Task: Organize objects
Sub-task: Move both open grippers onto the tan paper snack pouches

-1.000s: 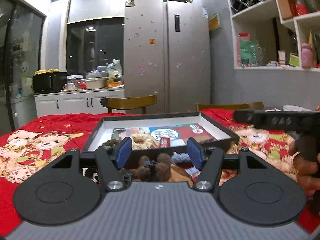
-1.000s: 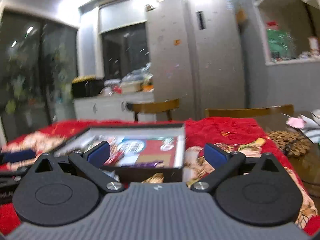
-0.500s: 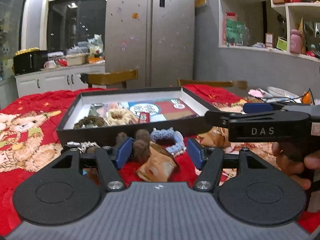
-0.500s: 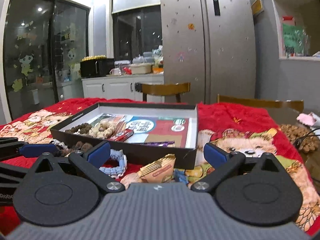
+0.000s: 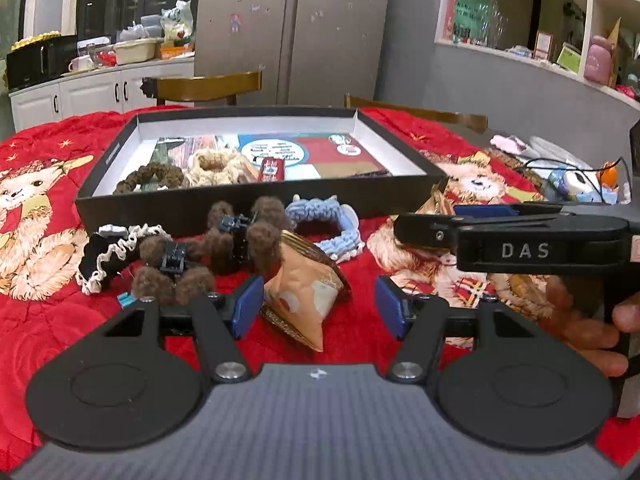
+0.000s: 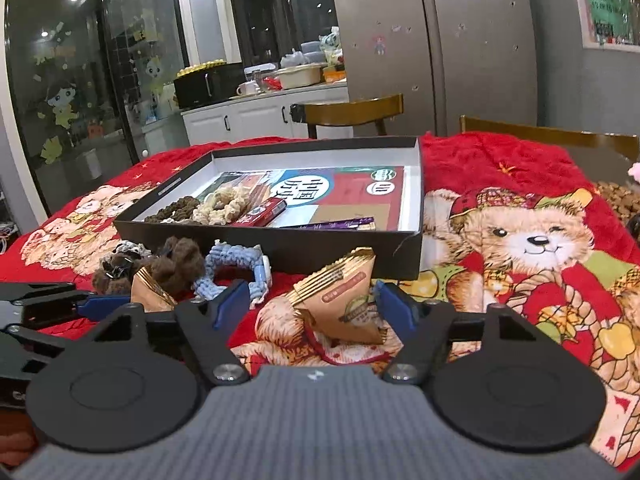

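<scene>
Two crinkled tan snack packets (image 5: 304, 300)

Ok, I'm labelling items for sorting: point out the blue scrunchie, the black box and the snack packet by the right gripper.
blue scrunchie (image 5: 334, 224), left wrist view, its knitted right side.
black box (image 6: 288, 246), right wrist view, its near outer wall.
snack packet (image 6: 344, 304), right wrist view, its printed front face.

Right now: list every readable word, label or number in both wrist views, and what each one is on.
"DAS": white letters on the side of the right gripper, seen from the left wrist.
Printed sheet in the black box: large characters in a round badge, too blurred to read.
Snack packet: label print too small.
Red pack in the box: unreadable.
Green poster on the shelf: unreadable.
</scene>
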